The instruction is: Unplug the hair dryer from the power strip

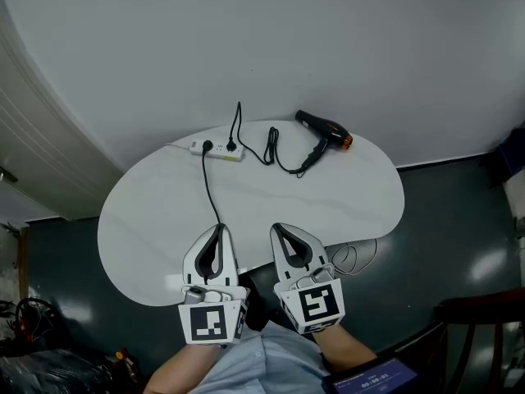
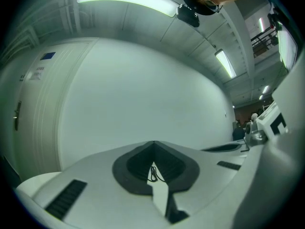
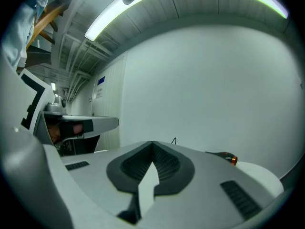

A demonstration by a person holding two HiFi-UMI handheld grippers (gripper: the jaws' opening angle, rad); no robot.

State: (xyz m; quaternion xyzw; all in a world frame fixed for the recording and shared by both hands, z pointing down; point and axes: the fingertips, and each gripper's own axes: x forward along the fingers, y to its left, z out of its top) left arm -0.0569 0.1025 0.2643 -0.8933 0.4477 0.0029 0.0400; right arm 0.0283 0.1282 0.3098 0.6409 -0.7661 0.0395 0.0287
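Observation:
A black hair dryer (image 1: 324,130) with an orange nozzle lies at the far side of the white oval table (image 1: 361,195). Its black cord (image 1: 272,148) loops left to a plug (image 1: 232,146) seated in the white power strip (image 1: 220,149). A second black cord (image 1: 210,189) runs from the strip toward the near edge. My left gripper (image 1: 220,228) and right gripper (image 1: 276,228) hover side by side over the near edge, both shut and empty, well short of the strip. The right gripper view shows the dryer (image 3: 225,156) beyond the shut jaw tips (image 3: 152,143). The left gripper view shows closed tips (image 2: 153,143).
A white wall rises behind the table. Dark floor surrounds it, with a thin wire loop (image 1: 354,257) by the near right edge, a wooden chair (image 1: 484,322) at lower right and clutter (image 1: 33,335) at lower left. A cabinet (image 1: 33,162) stands at the left.

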